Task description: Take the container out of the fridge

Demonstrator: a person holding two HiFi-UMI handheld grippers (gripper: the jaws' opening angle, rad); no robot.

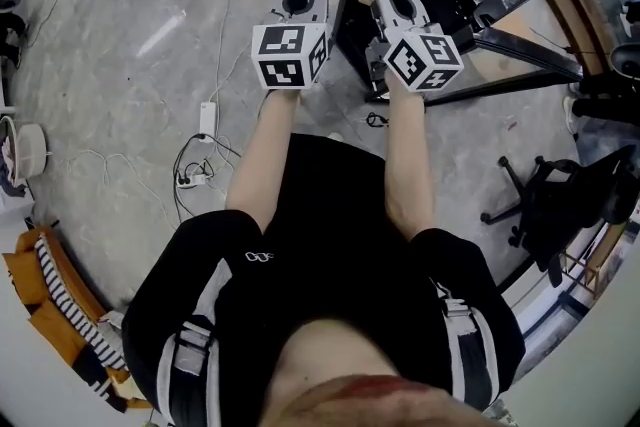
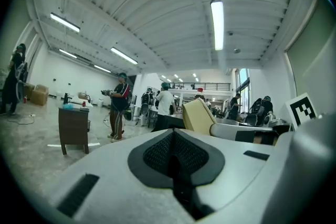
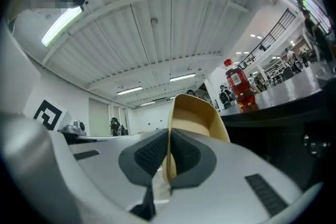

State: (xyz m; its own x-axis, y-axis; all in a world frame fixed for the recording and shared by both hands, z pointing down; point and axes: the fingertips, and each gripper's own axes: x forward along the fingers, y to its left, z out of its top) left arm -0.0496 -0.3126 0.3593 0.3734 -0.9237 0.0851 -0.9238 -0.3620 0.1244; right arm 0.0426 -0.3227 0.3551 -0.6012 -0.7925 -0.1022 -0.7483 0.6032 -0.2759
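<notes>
- Close in, at chest height: the right claw (image 3: 169, 150) is clamped nearly flat on one thin side wall of the tan container (image 3: 195, 122), which stands up out of the jaws with its open side showing.
- Left claw (image 2: 174, 150) is pressed together with nothing in it, held just beside the right one.
- Task status, as a judgement: the container is lifted clear in the air and no fridge shows in any view, so removal looks done. At most, setting it down somewhere remains.
- Below: grey polished floor (image 1: 150, 45), with a white power strip (image 1: 207, 120) and loose cables, and a black office chair (image 1: 560, 205) off to the right.
- Ahead right: a dark bench (image 3: 294, 105) carries a red bottle (image 3: 237, 86).
- Farther out: a large hall with a ribbed white ceiling, tube lights (image 2: 217, 23), a small brown table (image 2: 73, 126) and several people standing.
</notes>
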